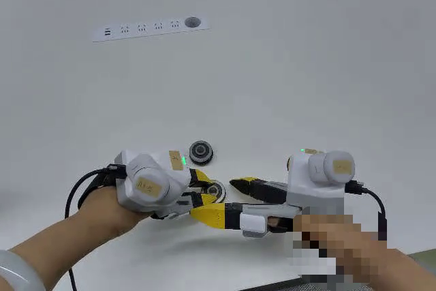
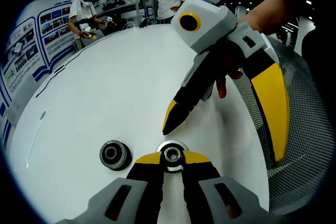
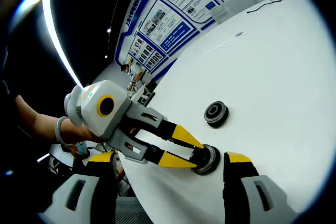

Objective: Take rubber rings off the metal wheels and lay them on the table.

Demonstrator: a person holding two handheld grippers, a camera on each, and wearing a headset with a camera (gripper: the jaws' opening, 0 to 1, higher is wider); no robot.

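At the left edge of the head view your left hand (image 1: pixel 102 212) holds the left gripper (image 1: pixel 208 189), with its black cable (image 1: pixel 80 189) looping off the wrist. Its yellow-tipped jaws are drawn narrow and pinch the held wheel (image 2: pixel 172 152) from both sides, low and near you on the white table (image 1: pixel 306 86).

Just beyond it, a little to the left and apart from both grippers, the loose wheel (image 1: pixel 201 152) lies flat with a dark ring around its outside. Whether the held wheel wears such a ring is hard to tell, as the jaw tips cover much of its edge.

From the right, the right gripper (image 1: pixel 215 197) points at the left one, jaws spread wide. One tip sits just beyond the held wheel and the other on your near side, so the left gripper's tips stand between them. You cannot tell any contact.

Far back on the table lies a white power strip (image 1: pixel 150 28). The gripper views show wall posters (image 3: pixel 178 19) and people (image 2: pixel 86 9) standing behind the table.
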